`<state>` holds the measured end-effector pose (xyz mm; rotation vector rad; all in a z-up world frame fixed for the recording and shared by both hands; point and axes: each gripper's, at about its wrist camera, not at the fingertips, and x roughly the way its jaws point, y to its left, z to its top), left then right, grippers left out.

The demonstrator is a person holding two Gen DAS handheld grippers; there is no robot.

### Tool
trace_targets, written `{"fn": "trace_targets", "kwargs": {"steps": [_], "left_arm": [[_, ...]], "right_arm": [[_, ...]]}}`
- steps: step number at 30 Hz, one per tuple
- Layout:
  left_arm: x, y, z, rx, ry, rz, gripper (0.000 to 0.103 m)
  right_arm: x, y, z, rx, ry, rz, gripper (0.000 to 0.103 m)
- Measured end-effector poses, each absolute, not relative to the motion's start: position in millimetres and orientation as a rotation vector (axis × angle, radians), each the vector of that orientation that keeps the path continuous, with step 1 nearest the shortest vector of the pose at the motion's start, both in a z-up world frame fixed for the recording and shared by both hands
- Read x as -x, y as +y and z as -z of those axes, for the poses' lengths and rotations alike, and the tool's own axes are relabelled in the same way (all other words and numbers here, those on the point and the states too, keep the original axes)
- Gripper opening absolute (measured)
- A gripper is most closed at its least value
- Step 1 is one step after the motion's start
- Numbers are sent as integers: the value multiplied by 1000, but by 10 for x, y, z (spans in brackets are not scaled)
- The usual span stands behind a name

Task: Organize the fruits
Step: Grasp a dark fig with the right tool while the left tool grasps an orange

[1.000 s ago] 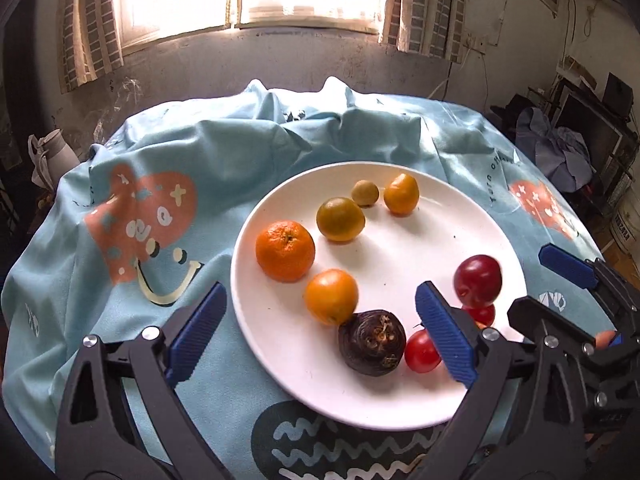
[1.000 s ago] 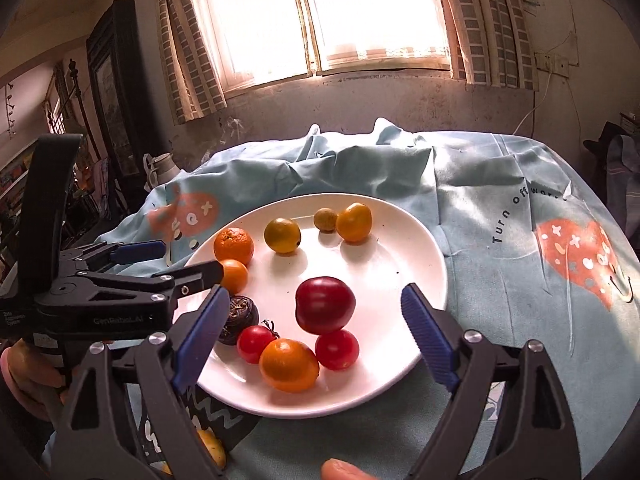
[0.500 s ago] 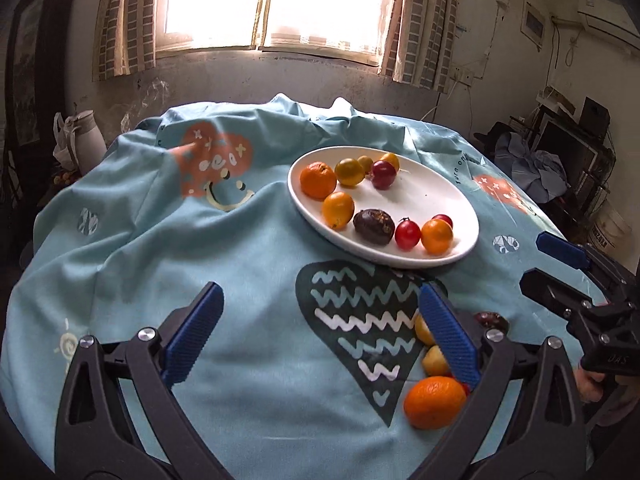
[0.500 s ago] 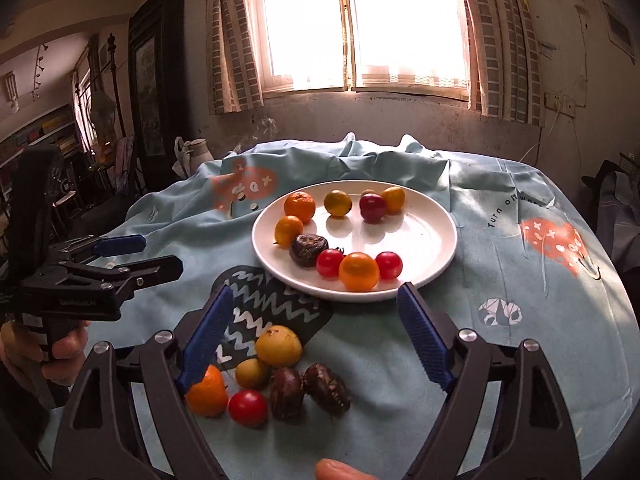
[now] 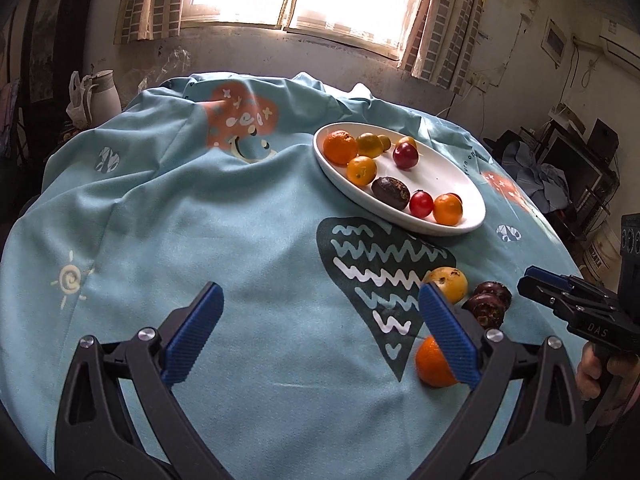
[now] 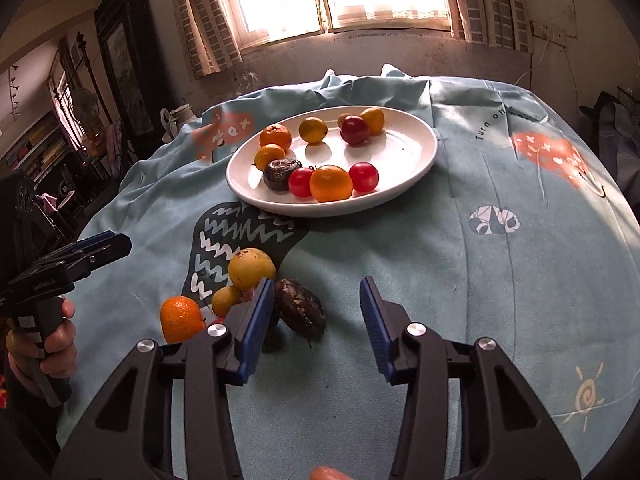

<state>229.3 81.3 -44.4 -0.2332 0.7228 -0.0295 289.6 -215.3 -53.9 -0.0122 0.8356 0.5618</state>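
A white plate (image 5: 472, 196) (image 6: 416, 168) holds several fruits: oranges, yellow fruits, red tomatoes, a dark plum (image 6: 355, 129) and a dark passion fruit (image 6: 281, 174). Loose fruits lie on the cloth nearer me: a yellow fruit (image 6: 251, 268) (image 5: 448, 282), an orange (image 6: 181, 319) (image 5: 434, 364), a small yellow fruit (image 6: 225, 301) and dark passion fruits (image 6: 300, 311) (image 5: 486, 304). My left gripper (image 5: 320, 334) is open and empty over bare cloth, left of the loose fruits. My right gripper (image 6: 316, 324) is open, its jaws standing around a dark passion fruit.
A light blue printed tablecloth (image 5: 200, 220) covers the round table. A white jug (image 5: 102, 98) stands beyond the far left edge. Clutter and furniture stand to the right (image 5: 560, 176). A window is behind the table.
Both grippers have pulled back from the plate toward the table's near side. The loose fruits have come into view, and the right gripper now stands lower over them.
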Motion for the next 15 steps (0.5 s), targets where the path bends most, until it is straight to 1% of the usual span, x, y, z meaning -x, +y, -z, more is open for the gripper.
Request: {"fn": "trace_targets", "kwargs": {"steps": [9, 15], "left_arm": [[-2279, 775, 424, 222, 719, 33, 100], [-2264, 736, 407, 202, 710, 38, 100]], "right_arm": [[-2845, -2045, 713, 143, 924, -591, 45], [-2829, -1910, 766, 214, 888, -601, 45]]}}
